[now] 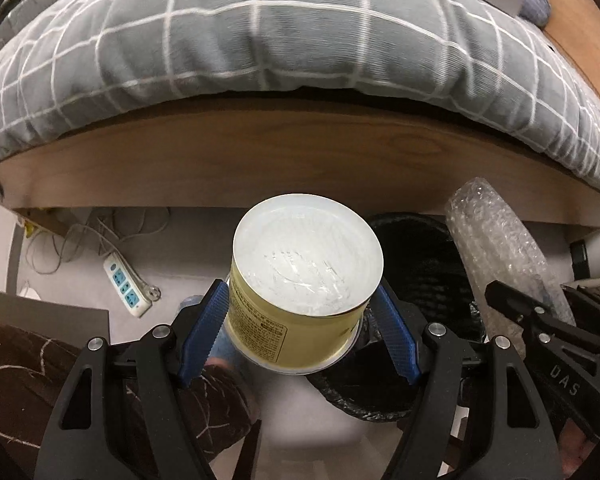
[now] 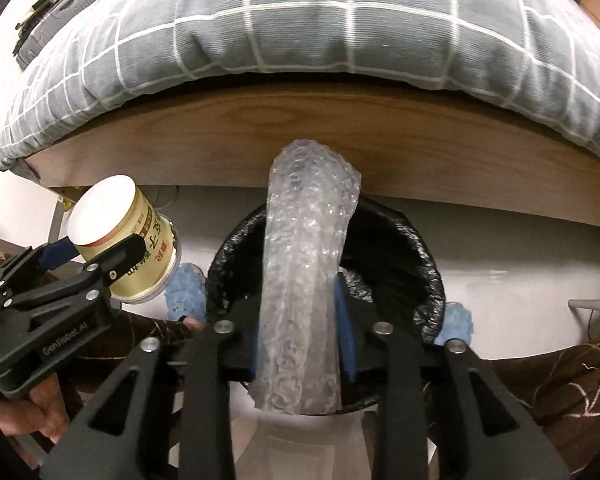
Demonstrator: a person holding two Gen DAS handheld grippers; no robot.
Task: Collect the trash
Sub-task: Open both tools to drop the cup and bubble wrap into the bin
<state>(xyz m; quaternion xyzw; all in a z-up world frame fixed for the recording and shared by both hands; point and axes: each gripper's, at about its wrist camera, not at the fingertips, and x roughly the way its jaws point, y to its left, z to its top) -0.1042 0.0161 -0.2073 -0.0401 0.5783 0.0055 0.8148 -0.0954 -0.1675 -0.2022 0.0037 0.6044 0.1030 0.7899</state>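
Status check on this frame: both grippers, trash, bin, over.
Left gripper shut on yellow can. Bubble wrap roll between right gripper jaws, above black-lined bin. Nothing obstructing.

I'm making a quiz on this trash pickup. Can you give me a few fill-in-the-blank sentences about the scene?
1. The left gripper holds a yellow ____.
2. The roll of bubble wrap sits between the fingers of the ____ gripper.
3. The bin below is lined with a ____ bag.
4. The checked duvet is grey and ____.

Missing words: can; right; black; white

Grey checked duvet on wooden bed.
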